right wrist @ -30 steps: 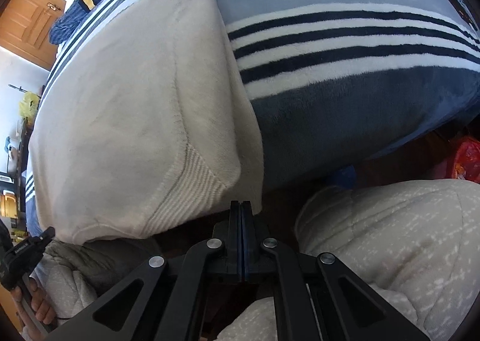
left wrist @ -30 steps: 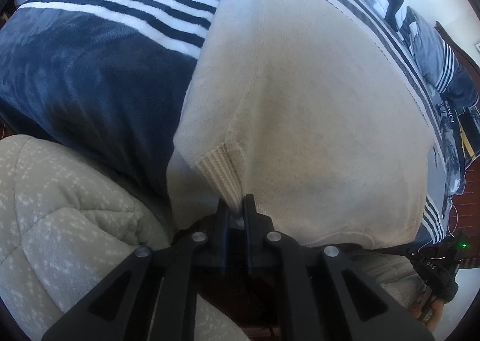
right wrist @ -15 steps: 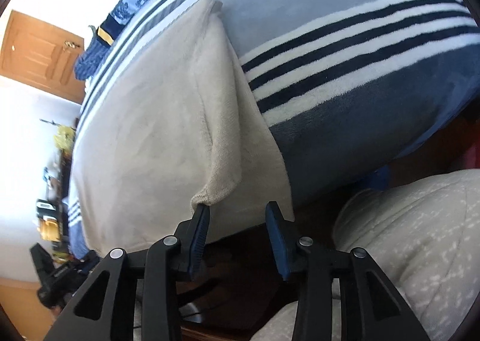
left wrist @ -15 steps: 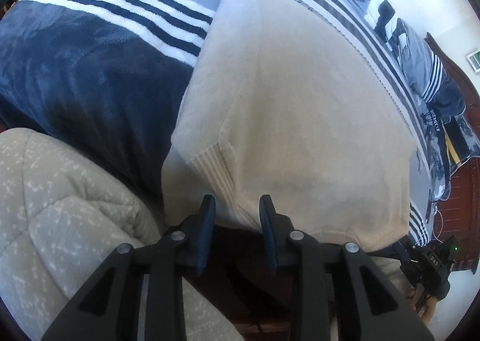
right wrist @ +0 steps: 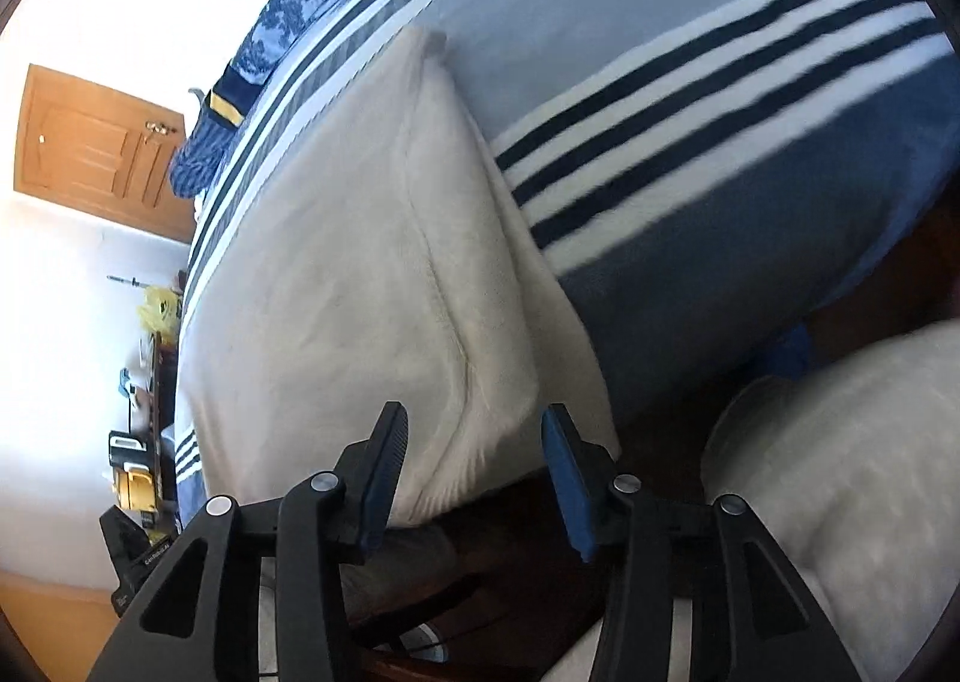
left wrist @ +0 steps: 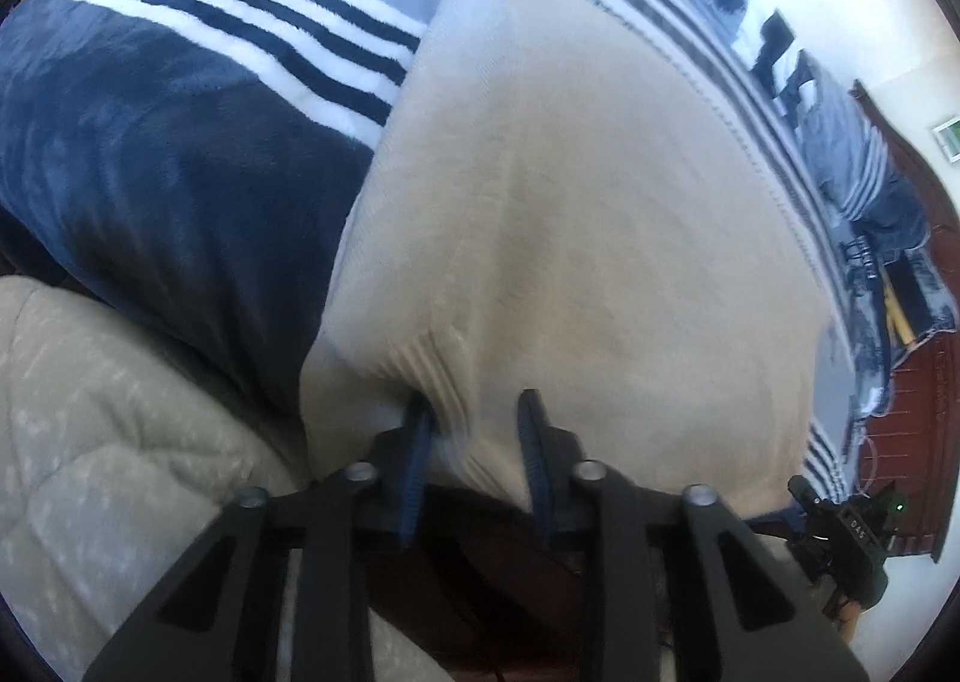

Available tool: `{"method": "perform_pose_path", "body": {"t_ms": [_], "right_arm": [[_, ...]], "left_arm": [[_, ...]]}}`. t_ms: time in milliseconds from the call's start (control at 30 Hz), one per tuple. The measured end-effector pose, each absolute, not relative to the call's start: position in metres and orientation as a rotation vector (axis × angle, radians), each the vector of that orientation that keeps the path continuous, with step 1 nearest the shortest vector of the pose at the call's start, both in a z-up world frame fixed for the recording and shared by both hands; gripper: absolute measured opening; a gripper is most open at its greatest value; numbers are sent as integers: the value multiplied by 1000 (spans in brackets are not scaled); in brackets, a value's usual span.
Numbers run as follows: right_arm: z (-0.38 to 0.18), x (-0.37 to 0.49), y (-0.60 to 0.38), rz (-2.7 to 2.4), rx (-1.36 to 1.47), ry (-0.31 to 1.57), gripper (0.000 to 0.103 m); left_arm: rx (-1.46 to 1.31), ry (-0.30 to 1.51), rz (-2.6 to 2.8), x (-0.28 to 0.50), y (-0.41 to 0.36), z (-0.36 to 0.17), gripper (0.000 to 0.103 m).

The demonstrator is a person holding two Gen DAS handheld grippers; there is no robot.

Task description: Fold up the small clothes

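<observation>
I am holding both tools at the near edge of the bed, where the cream sweater [left wrist: 576,238] is lying flat on the striped blanket [left wrist: 180,141], its long axis running away from me toward the far side. My left gripper [left wrist: 474,430] is standing wide, its jaws straddling the ribbed cuff [left wrist: 432,376] at the sweater's near left corner, the left finger just touching the knit but gripping nothing. My right gripper [right wrist: 474,442] is likewise standing wide, with the sweater's near right corner [right wrist: 492,418] sitting between its jaws, unpinched. So the garment is lying straight ahead of both tools, each hand equally close to its own corner, and its hem is hanging a little over the bed edge toward my lap. I am judging that the next fold turns on this: both near corners are within reach, and carrying them forward along that long axis would bring hem toward collar.
</observation>
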State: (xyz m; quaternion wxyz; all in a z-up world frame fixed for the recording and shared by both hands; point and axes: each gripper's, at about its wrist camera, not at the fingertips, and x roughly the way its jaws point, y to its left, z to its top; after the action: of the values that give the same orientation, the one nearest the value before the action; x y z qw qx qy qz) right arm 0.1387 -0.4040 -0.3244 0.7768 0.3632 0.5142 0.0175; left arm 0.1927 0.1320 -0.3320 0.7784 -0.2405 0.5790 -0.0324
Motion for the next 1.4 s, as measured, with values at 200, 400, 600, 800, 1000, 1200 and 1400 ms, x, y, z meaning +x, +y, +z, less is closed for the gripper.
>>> {"method": "perform_pose_path", "body": {"t_ms": [200,400,600,800,1000,1200,1400], "right_arm": [[-315,135,-401,2,710,1123,6],[-330,137,-386,-66,561,1265,7],[-305,135,-396,-41,623,1123,66],[-265,136,-401,50,599,955,75],[-243,181,-414,141,572,934,91],[-276,271,-440,144,628,1018,91],[-325,324,-456,127,726,1053,74]], "left_arm": [[-535,1195,-60,175,146,-311,4],[-467,1297,-11,183,138,-334,12],[-432,1165,-85,163,124,-292,38],[-379,971,-76,177,128,-236,76],[-370,1027,-82,255,146,-250,76],[-405,1080,-52,342,163,-285,76],[-548,1092,-135,370,170,-320,76]]}}
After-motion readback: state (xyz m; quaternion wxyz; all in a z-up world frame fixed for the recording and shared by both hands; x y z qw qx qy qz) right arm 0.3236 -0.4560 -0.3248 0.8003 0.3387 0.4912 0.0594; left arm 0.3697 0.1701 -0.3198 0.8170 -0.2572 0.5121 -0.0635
